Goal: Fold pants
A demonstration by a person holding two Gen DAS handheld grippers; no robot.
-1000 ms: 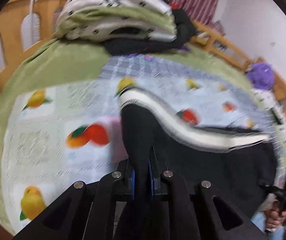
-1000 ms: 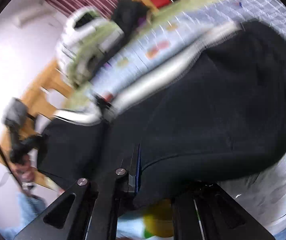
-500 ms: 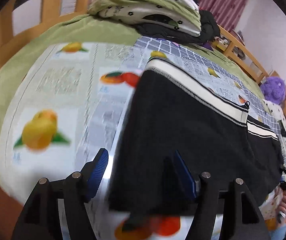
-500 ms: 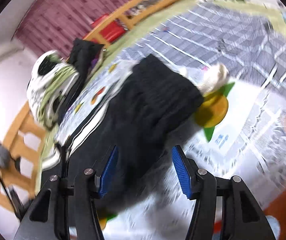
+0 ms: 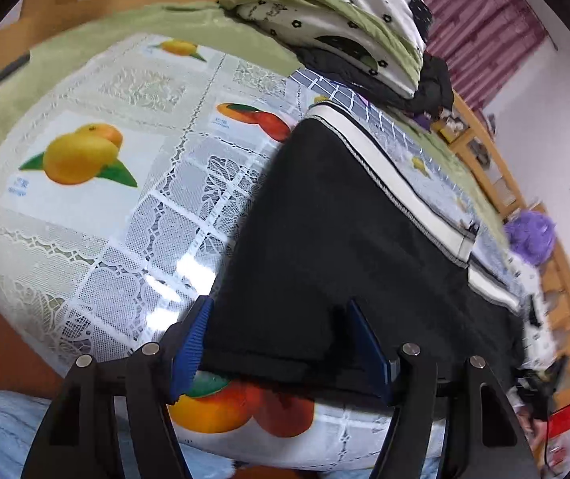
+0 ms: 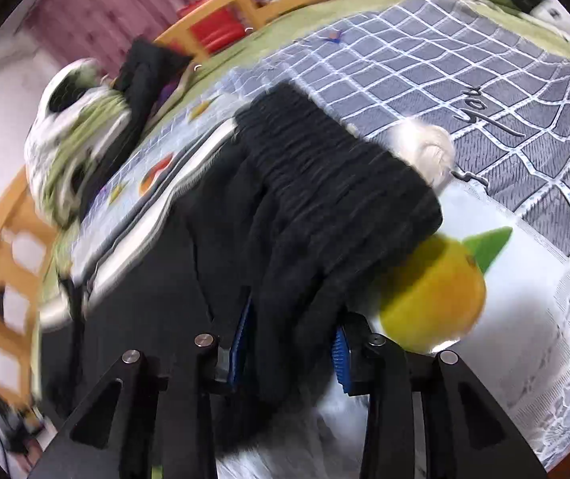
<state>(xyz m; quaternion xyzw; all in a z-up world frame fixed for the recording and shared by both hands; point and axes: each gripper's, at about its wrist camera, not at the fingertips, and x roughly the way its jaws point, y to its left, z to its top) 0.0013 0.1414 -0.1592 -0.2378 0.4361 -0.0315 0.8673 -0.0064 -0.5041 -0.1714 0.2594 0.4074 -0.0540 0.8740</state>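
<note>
Cursive "you" was stitched on the grey checked blanket (image 6: 464, 80) at upper right. The black pants (image 5: 345, 239), soft knit with a white side stripe and ribbed waistband, lay mid-frame on the glossy lace-patterned fruit-print cloth (image 5: 105, 219). The left gripper (image 5: 281, 343) stood spread around their hem; the right gripper (image 6: 291, 345) was closing around the waistband, pads not visibly pressing.

Black pants (image 5: 345, 247) lie on the bed's (image 5: 65, 44) fruit-print cloth (image 5: 125, 207).
</note>
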